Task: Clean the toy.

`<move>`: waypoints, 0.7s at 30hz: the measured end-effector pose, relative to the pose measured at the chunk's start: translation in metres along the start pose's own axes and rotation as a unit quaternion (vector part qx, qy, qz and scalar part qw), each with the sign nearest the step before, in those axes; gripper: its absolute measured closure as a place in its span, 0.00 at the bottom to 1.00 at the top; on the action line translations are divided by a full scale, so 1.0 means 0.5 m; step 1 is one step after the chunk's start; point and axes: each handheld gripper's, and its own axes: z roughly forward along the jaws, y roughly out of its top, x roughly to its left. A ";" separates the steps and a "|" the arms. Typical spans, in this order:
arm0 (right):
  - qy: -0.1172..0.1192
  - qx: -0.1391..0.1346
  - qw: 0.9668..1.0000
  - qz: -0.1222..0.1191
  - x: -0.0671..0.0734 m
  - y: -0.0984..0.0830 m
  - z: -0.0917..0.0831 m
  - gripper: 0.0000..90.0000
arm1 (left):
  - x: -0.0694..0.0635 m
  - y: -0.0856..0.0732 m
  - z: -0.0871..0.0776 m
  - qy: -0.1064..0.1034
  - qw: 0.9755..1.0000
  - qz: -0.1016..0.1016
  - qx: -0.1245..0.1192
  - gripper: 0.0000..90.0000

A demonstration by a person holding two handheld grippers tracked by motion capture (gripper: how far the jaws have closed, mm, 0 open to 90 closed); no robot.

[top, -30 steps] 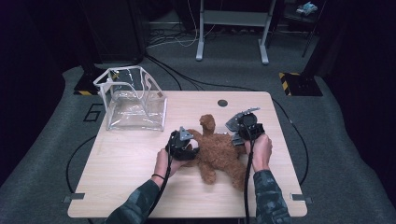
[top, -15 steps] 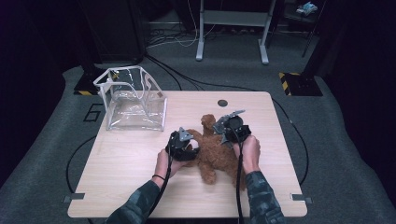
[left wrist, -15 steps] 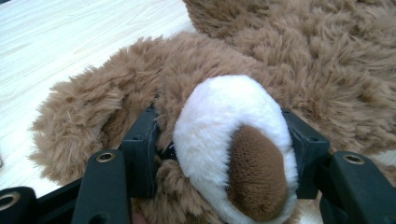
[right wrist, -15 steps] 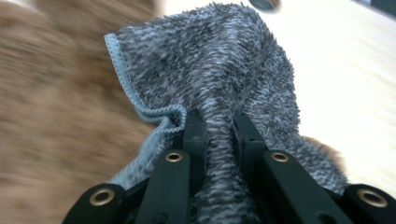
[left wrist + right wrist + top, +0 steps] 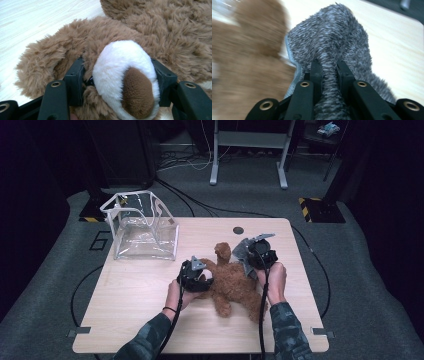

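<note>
With my left gripper (image 5: 117,82) clamped on the teddy bear's (image 5: 235,282) paw at mid-table and my right gripper (image 5: 329,72) pinching its grey cloth (image 5: 334,42), a tug could slip the fabric free.

Camouflage sleeves (image 5: 287,332) — black hand-held gripper (image 5: 329,67), brass-ringed screw holes — black cables (image 5: 261,320).

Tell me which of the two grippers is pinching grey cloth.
The right gripper: it is shut on the grey fuzzy cloth. The left gripper clamps the brown plush toy's white-tipped paw.
</note>
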 end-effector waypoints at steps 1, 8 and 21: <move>0.010 -0.005 1.000 -0.009 0.009 0.005 -0.003 0.88 | 0.000 0.000 0.000 0.001 1.000 -0.001 0.000 0.44; 0.038 0.028 0.998 -0.031 0.041 -0.011 0.043 0.88 | -0.002 0.000 0.000 0.001 1.000 -0.002 -0.001 0.44; -0.061 0.055 0.996 0.036 -0.098 -0.068 0.026 0.88 | -0.002 -0.001 0.000 0.002 1.000 -0.001 -0.004 0.44</move>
